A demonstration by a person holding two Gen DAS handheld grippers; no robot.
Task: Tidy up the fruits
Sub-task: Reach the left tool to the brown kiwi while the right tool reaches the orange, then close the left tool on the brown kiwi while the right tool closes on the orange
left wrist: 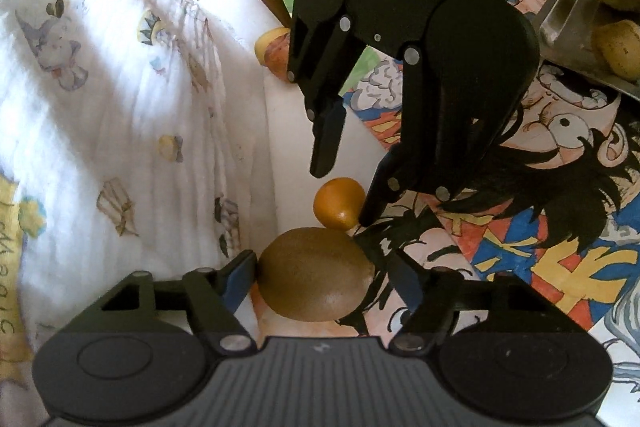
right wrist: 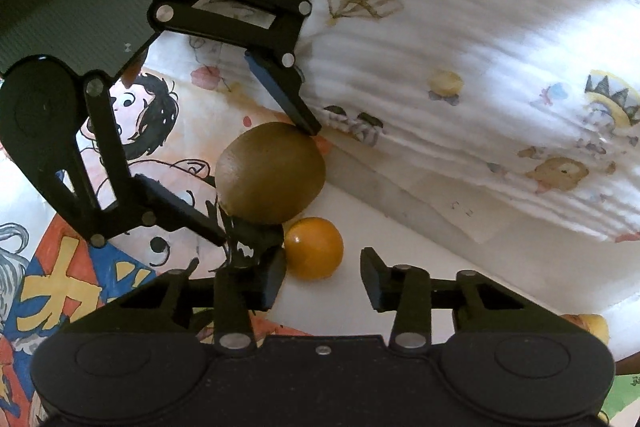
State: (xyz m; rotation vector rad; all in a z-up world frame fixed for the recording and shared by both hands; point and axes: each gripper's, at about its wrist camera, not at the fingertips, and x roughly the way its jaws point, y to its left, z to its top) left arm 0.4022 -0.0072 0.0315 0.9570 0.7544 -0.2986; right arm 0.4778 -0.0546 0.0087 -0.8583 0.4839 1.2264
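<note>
I have both tools down on the same patch of the surface, facing each other. My left tool (left wrist: 316, 279) brackets the kiwi (left wrist: 314, 275) — one finger touches its side, the other looks just short of it, so the fingers are spread, not yet pinching. My right tool (right wrist: 324, 277) is also spread, with the small orange fruit (right wrist: 314, 247) sitting just ahead of its gap, beside one fingertip. The two fruits touch. I judge this to be the pick-up step: next I'd close the left tool squarely on the kiwi and lift, nudging the right tool forward so the orange fruit sits between its fingers. Both are round and may roll.

The surface is white, partly covered by bright cartoon posters (left wrist: 540, 235). A white printed cloth (left wrist: 112, 87) runs alongside. Farther off stands a metal tray (left wrist: 568, 11) holding yellowish fruits (left wrist: 616, 47) — likely the destination.
</note>
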